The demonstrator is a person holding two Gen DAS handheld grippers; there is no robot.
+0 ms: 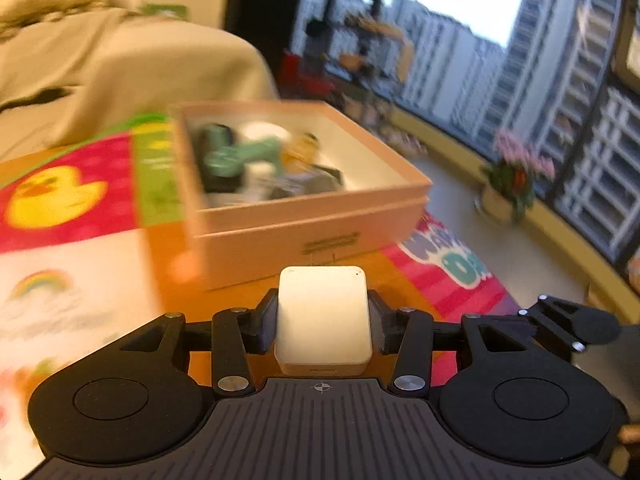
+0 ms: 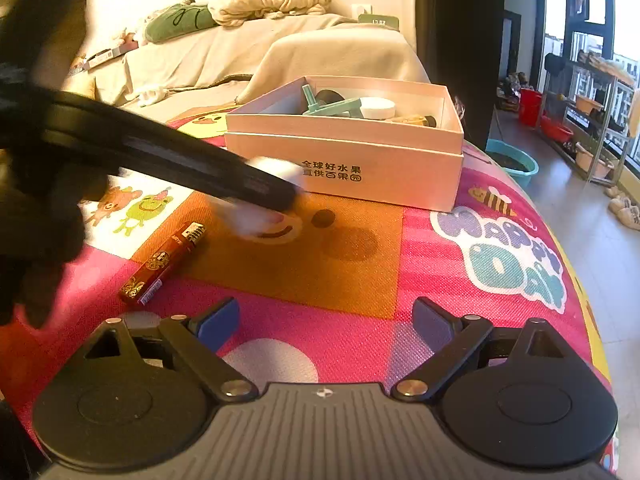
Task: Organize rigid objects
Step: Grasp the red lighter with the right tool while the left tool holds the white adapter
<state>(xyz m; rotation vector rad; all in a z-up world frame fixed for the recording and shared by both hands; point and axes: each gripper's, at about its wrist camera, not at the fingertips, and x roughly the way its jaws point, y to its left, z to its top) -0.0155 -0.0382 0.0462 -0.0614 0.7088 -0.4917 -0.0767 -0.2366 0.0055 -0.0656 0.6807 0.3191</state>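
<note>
My left gripper (image 1: 323,322) is shut on a white rounded block (image 1: 323,312), its pads pressing on both sides. Just beyond it on the colourful mat (image 1: 80,272) stands a pale pink cardboard box (image 1: 312,204) holding a green plastic piece (image 1: 240,152), a white round jar and darker items. In the right wrist view the left gripper (image 2: 280,184) shows as a blurred black arm in front of the box (image 2: 344,130), with the white block (image 2: 276,168) at its tip. My right gripper (image 2: 326,320) stands open over the mat with nothing between its fingers. A red lighter (image 2: 164,264) lies to its left.
Behind the mat is a bed with a beige cover (image 2: 320,52) and pillows. To the right are bare floor, a teal basin (image 2: 516,164), a red bucket (image 2: 530,106), shelves along tall windows and a flower pot (image 1: 516,176). The mat's edge drops off at right.
</note>
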